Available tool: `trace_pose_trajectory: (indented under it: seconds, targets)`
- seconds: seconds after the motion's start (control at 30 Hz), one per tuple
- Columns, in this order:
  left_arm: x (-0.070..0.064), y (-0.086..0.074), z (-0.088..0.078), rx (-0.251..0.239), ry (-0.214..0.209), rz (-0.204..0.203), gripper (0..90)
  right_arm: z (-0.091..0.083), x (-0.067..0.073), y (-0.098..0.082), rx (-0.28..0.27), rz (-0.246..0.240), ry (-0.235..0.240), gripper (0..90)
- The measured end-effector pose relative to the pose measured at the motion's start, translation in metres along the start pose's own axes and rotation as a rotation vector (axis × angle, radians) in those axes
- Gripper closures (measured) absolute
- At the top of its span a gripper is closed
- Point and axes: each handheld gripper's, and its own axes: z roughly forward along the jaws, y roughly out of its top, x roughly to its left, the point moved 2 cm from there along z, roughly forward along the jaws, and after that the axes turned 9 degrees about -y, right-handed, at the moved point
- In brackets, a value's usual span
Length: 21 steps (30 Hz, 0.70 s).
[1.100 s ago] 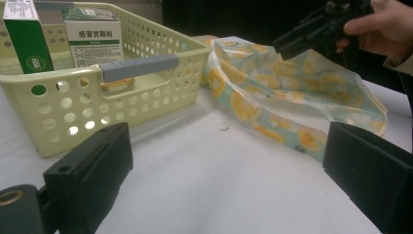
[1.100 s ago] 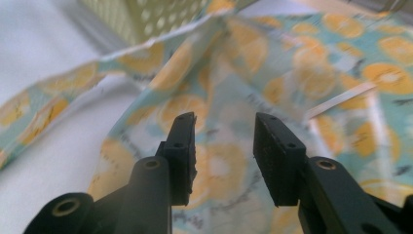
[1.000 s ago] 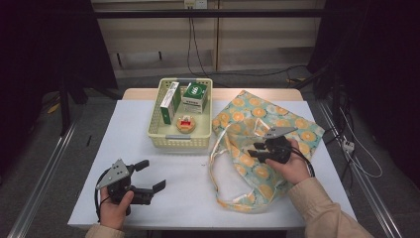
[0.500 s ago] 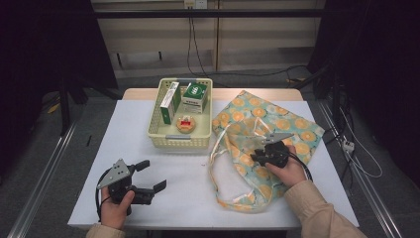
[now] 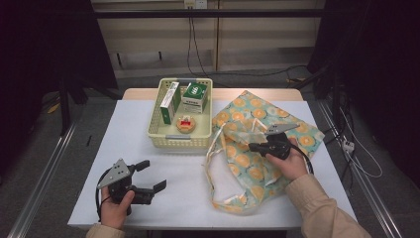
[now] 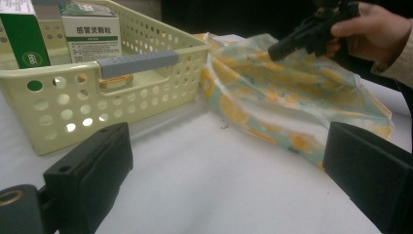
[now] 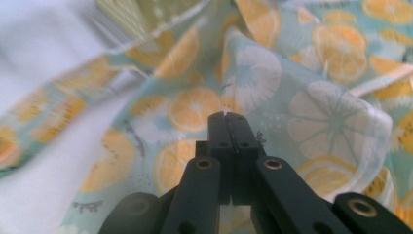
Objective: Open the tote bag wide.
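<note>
Left gripper (image 5: 151, 177), lower left of high view: jaws wide apart, nothing between them. Basket (image 5: 163, 140), upper centre, holds two green-white boxes (image 5: 195, 97) and a small round item (image 5: 185, 124), too small to identify. Right gripper (image 5: 253, 147), jaws just closed together, sits over the citrus-print bag (image 5: 247, 163), centre right; whether cloth is pinched is unclear.
</note>
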Motion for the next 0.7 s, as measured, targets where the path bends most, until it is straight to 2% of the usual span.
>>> trace_pose_trajectory:
  seconds: [0.13,0.23,0.4,0.5,0.63,0.7]
  targets:
    - [0.000,0.000,0.000,-0.001,0.001,0.000,4.0,-0.009,0.001,0.016,-0.039,-0.006,0.011,90.0]
    - [0.001,-0.001,-0.001,-0.003,0.003,-0.003,4.0,-0.010,-0.006,0.021,-0.051,0.000,-0.020,90.0]
    - [0.002,0.000,-0.002,-0.004,0.001,-0.002,4.1,-0.004,-0.028,0.011,-0.004,0.005,-0.134,90.0]
    - [0.002,-0.001,-0.001,-0.002,0.000,-0.003,4.0,0.002,-0.036,0.006,0.021,0.004,-0.173,89.8]
    - [0.001,-0.001,0.000,-0.004,-0.002,-0.006,4.1,0.015,-0.037,-0.001,0.057,-0.021,-0.198,85.1]
    - [0.002,-0.001,-0.001,0.006,-0.002,0.002,4.1,0.022,-0.036,-0.006,0.058,-0.032,-0.199,78.6]
